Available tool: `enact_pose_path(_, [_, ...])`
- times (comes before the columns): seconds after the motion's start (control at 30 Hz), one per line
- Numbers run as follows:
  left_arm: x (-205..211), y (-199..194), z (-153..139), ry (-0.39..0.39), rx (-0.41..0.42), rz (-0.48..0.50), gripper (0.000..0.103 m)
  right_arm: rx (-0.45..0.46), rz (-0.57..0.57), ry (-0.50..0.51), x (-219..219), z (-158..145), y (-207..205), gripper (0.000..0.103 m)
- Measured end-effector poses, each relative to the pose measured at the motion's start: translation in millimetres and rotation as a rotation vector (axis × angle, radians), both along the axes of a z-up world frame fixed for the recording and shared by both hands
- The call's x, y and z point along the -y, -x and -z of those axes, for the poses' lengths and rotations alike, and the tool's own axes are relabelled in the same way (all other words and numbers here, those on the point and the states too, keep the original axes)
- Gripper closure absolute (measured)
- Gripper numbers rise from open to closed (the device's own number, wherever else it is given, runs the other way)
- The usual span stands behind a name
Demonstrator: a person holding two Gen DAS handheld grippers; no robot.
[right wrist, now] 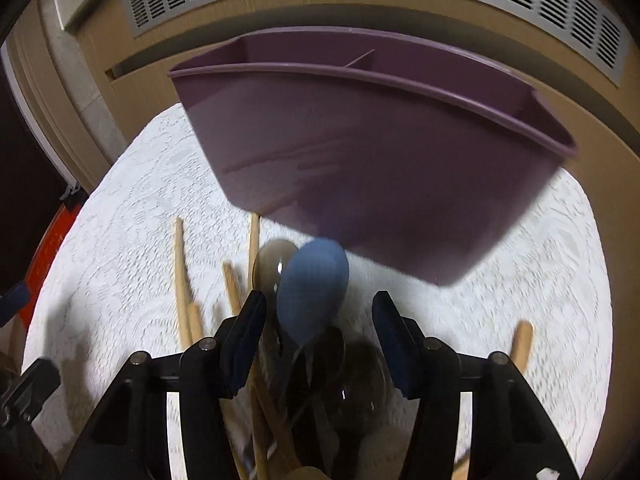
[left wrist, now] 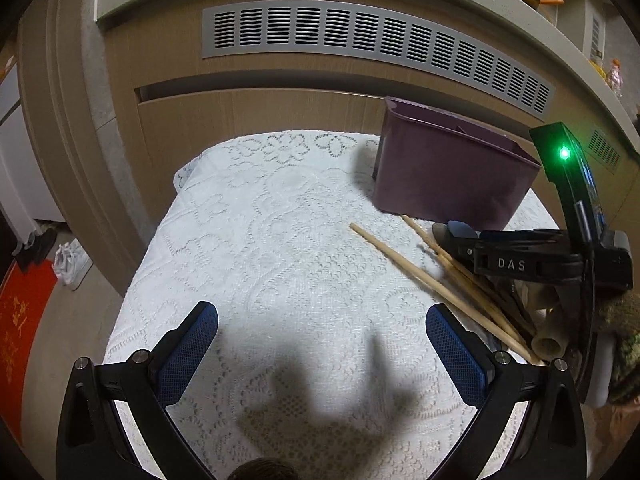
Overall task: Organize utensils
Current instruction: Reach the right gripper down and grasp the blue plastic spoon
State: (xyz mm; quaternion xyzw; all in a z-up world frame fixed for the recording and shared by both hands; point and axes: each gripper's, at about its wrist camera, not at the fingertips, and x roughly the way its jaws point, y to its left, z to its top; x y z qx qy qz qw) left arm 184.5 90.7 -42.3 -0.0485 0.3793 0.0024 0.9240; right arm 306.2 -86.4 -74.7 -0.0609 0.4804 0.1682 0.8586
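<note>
With both claws held apart, the right claw (right wrist: 318, 338) is poised over the heap of chopsticks (right wrist: 182, 280) and slippery spoons (right wrist: 276, 264) before the purple caddy (right wrist: 360, 160), where one stiff, light handle should be gripped.

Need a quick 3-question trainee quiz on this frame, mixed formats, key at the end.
1. True or false: the left gripper is shut on a chopstick.
2. Multiple choice: where do the wooden chopsticks lie? A) inside the purple bin B) on the lace cloth, in front of the purple bin C) on the floor
3. Fill in: the right gripper hangs open over a pile of utensils whose most visible piece is a ____ spoon.

Key
1. False: its jaws stand wide apart with only the lace cloth between them.
2. B: they lie in front of the purple bin.
3. Blue: the blue spoon shows between the fingers, not gripped.
</note>
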Motion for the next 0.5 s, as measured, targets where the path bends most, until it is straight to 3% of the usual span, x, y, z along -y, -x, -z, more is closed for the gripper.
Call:
enact_pose_path(0.1, [-1,-3,2,0.009,-0.015,-0.001,0.000,-0.012,-0.006,-0.007,-4,1,-8,0.053])
enact_pose_path(0.2, [2,-5,3,0.016,-0.020,0.001,0.000,-0.036,-0.034,-0.011,-6,3,-14,0.068])
enact_pose_path(0.33, [9,-7,2,0.001,-0.012,0.017,0.000,-0.026,-0.037,-0.043,3,-3,-8,0.069])
enact_pose_path(0.5, [23,-14,2,0.028,-0.039,0.058,0.000,0.056,-0.027,-0.114,31,-36,20,0.073])
